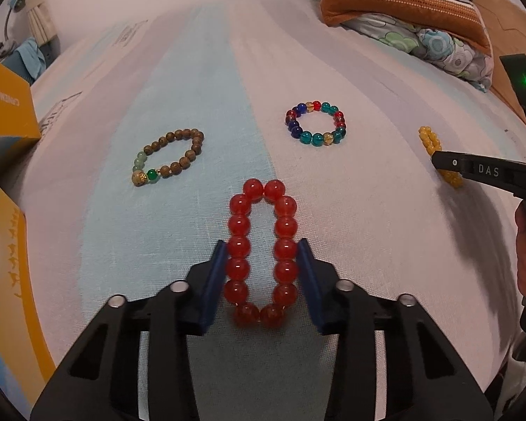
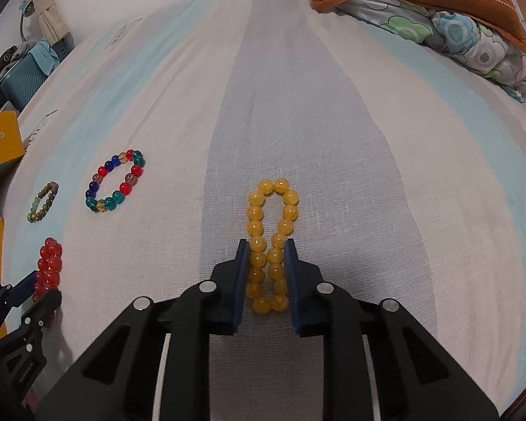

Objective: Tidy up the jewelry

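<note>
Squeezing red bracelet (image 1: 262, 249), left hand-held gripper (image 1: 262, 245); right hand-held gripper (image 2: 265, 244) pinching yellow bracelet (image 2: 270, 242).

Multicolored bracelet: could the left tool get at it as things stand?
Probably not right away. The left tool is shut on the red bracelet, so its jaws are occupied. The bedsheet between it and the multicolored bracelet lies bare, so the path itself looks free once it lets go.

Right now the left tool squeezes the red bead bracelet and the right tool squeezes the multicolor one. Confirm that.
Not quite. The right tool squeezes the yellow bead bracelet, as the right wrist view shows. The left tool does squeeze the red bead bracelet; the multicolor bracelet lies untouched.
</note>
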Demonstrator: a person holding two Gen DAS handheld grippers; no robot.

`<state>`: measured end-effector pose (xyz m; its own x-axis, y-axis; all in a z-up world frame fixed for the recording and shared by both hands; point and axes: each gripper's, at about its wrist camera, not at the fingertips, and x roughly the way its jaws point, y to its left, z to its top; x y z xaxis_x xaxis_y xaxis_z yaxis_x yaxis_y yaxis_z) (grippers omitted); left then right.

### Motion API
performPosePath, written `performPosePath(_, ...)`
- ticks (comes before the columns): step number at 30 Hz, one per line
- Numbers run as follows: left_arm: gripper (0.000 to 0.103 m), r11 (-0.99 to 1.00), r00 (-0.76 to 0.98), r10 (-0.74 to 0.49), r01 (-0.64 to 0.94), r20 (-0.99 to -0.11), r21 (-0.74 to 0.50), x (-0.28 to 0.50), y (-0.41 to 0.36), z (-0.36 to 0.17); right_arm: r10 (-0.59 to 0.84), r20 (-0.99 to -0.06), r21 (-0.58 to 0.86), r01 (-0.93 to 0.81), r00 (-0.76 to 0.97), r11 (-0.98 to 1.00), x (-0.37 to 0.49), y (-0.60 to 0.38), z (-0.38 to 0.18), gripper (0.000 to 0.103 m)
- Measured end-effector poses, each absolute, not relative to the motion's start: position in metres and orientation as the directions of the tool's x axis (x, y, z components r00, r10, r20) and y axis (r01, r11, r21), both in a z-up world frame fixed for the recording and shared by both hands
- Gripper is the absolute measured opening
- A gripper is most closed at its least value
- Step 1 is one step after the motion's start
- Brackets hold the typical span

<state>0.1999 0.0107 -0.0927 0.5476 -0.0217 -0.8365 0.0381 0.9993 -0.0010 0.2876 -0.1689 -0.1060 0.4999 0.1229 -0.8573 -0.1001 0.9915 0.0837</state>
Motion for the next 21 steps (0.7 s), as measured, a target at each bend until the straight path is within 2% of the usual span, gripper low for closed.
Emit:
performPosePath(1, 0.027, 0.999, 0.550, -0.025, 0.040, -0.835, -0.004, 0.200, 0.011, -0.092, 0.123, -0.857, 0.084, -0.099, 0.501, 0.992, 0.287, -0.169, -0.106, 0.019)
performPosePath(3, 0.027, 0.999, 0.552, -0.030, 0.044, -0.833, -0.007, 0.199, 0.012, -0.092, 0.132, -0.851, 0.096, -0.098, 0.508, 0.991, 0.286, -0.169, -0.104, 0.019)
performPosePath(4, 0.027, 0.999, 0.553, -0.033, 0.046, -0.832, -0.009, 0.199, 0.012, -0.092, 0.138, -0.849, 0.100, -0.100, 0.510, 0.990, 0.286, -0.168, -0.103, 0.015)
performPosePath(5, 0.027, 0.999, 0.554, -0.034, 0.046, -0.832, -0.010, 0.198, 0.012, -0.092, 0.141, -0.846, 0.101, -0.104, 0.514, 0.989, 0.285, -0.168, -0.102, 0.004)
performPosePath(6, 0.027, 0.999, 0.555, -0.036, 0.047, -0.831, -0.012, 0.198, 0.013, -0.091, 0.129, -0.841, 0.087, -0.104, 0.525, 0.991, 0.284, -0.167, -0.099, 0.000)
performPosePath(21, 0.025, 0.998, 0.569, -0.049, 0.050, -0.821, -0.025, 0.195, 0.016, -0.083, 0.153, -0.828, 0.107, -0.117, 0.539, 0.987, 0.280, -0.166, -0.089, 0.000)
